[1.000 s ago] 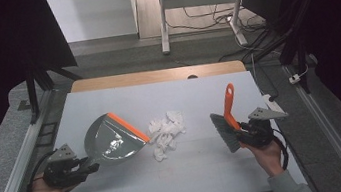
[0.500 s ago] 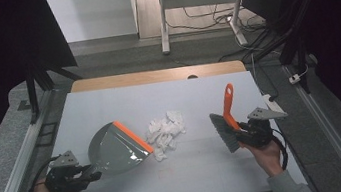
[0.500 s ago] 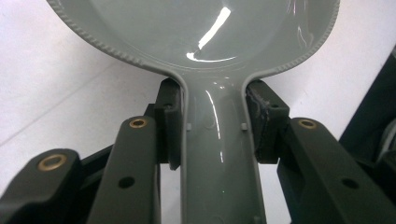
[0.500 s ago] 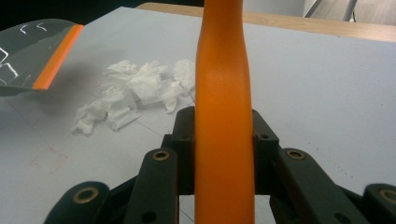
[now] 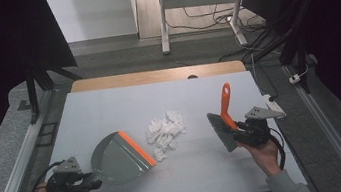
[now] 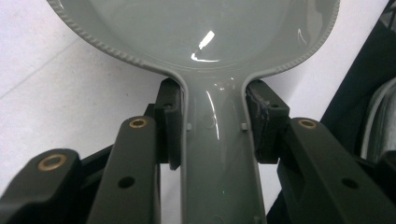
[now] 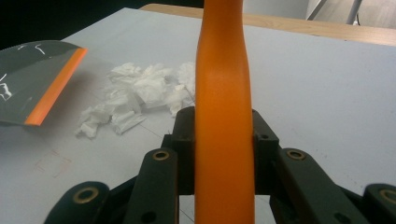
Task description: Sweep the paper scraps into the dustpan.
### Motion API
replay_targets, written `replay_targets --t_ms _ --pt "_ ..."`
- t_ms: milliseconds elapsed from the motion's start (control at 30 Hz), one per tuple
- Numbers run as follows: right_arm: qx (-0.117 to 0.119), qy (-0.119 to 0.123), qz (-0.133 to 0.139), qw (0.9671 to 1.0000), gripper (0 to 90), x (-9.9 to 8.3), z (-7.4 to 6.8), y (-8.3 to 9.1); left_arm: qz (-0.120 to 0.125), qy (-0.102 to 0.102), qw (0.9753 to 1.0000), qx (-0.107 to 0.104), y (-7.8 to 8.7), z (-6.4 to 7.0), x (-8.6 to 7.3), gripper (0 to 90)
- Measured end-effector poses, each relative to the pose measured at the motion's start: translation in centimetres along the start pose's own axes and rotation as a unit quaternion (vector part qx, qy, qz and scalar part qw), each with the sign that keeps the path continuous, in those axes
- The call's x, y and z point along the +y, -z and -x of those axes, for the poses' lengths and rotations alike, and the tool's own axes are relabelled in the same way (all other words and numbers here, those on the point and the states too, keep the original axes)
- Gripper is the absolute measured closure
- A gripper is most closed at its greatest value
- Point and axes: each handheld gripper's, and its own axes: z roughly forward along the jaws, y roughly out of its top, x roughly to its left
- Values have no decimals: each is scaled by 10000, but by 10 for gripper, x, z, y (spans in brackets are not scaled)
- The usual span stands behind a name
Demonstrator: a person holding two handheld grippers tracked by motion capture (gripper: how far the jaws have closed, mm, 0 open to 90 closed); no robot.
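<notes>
A grey dustpan (image 5: 116,158) with an orange front lip rests on the table at the front left; its handle (image 6: 217,158) is clamped between the jaws of my left gripper (image 5: 84,181). A pile of crumpled white paper scraps (image 5: 166,132) lies at the table's middle, just right of the pan's lip. My right gripper (image 5: 242,134) is shut on the orange handle (image 7: 224,121) of a small brush (image 5: 221,130), whose grey bristles hang to the left of the gripper, right of the scraps (image 7: 140,95). The dustpan (image 7: 37,79) shows at the left in the right gripper view.
The table top (image 5: 109,104) is a pale grey sheet with a wooden strip at the far edge. Metal rails run along both sides. A white desk frame (image 5: 162,16) and cables stand on the floor beyond.
My left gripper has drawn the dustpan back toward the front left, away from the scraps, and the pan now lies flatter. The right gripper and brush have stayed put.
</notes>
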Motion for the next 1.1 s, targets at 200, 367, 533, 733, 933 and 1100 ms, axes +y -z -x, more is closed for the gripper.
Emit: replay_targets --t_ms 200,367,533,733,933,1100 --pt "11 27 50 10000 700 4 -3 -3 -111 5 9999 -20 -1 0 -3 612" --pt "56 44 62 10000 700 8 -4 -10 -232 21 9997 11 -2 -2 -5 612" --pt "102 31 48 9999 700 13 -6 -19 -243 -17 9997 -27 -4 -1 -3 612" --pt "146 -87 14 9999 701 20 -5 -33 -344 -75 9993 -96 -13 1 0 612" --pt "108 -268 -120 9995 701 24 -4 -47 -395 -94 9991 -154 -19 2 2 612" --pt "73 -337 -204 9992 701 26 -3 -56 -437 -140 9988 -157 -21 3 4 612"
